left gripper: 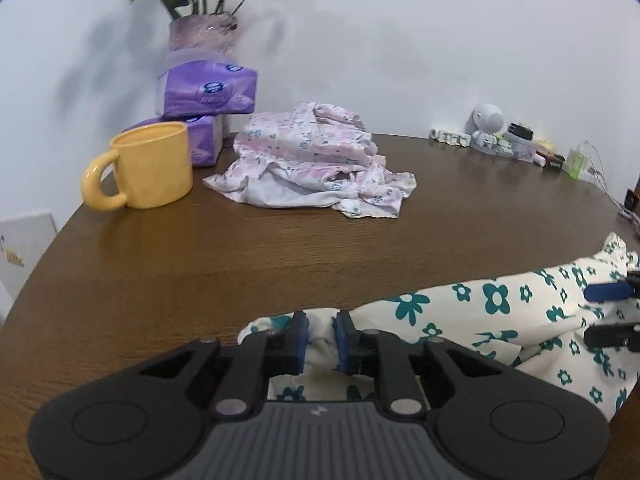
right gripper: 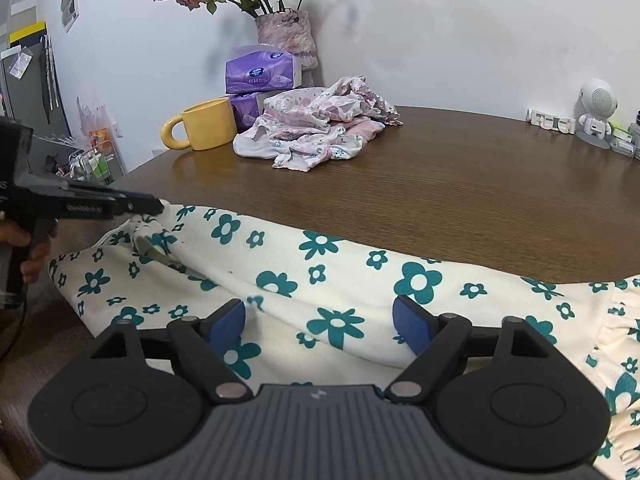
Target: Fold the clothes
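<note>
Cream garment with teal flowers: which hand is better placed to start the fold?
Left: its fingers already pinch the cream teal-flowered garment. The right gripper is open above it.

Even indoor light, soft shadows — fisheye-bent edges

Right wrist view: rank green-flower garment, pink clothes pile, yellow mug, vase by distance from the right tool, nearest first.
1. Green-flower garment: directly under the right tool.
2. Pink clothes pile: mid-table, ahead.
3. Yellow mug: left of the pile, slightly farther back.
4. Vase: against the wall.
</note>
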